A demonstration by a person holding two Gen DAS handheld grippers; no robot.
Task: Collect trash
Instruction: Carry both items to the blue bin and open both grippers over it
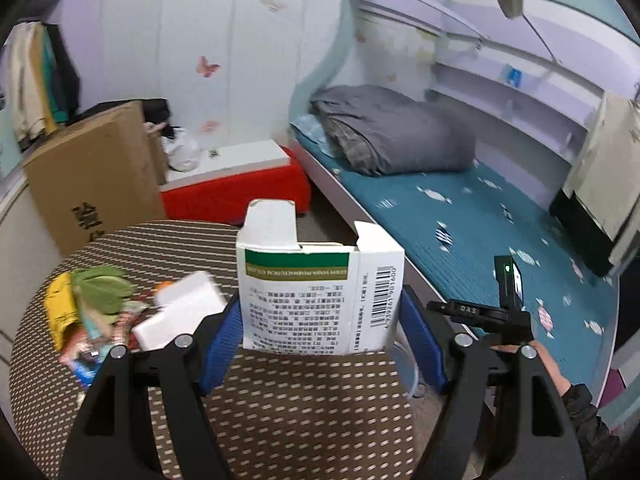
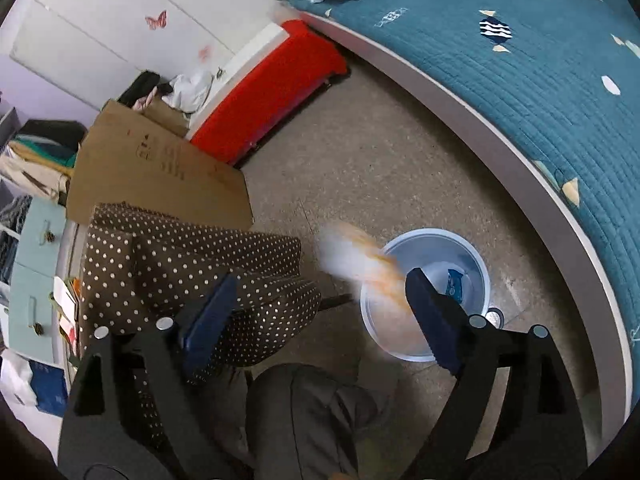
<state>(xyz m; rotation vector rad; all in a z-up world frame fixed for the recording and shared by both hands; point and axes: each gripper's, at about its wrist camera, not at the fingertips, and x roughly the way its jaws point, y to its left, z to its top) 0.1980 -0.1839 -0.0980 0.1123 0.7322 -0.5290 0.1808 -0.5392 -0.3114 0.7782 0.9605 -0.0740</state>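
Note:
My left gripper (image 1: 322, 320) is shut on a white and green carton (image 1: 316, 292) with open top flaps, held above the round polka-dot table (image 1: 280, 408). A pile of trash (image 1: 100, 312) lies on the table's left: a yellow wrapper, green leaves, white boxes, colourful packets. My right gripper (image 2: 320, 300) is open over the floor, beside the table's edge. A blurred white and orange piece of trash (image 2: 360, 260) is in mid-air just ahead of its fingers, above the pale blue bin (image 2: 428, 296), which holds a blue item. The right gripper also shows in the left wrist view (image 1: 500, 312).
A bed with a teal quilt (image 2: 540, 92) curves along the right. A red bench (image 2: 272, 88) and a cardboard box (image 2: 160, 176) stand by the wall. A person's grey-trousered legs (image 2: 312, 420) are below the right gripper. Pale drawers (image 2: 36, 272) are at left.

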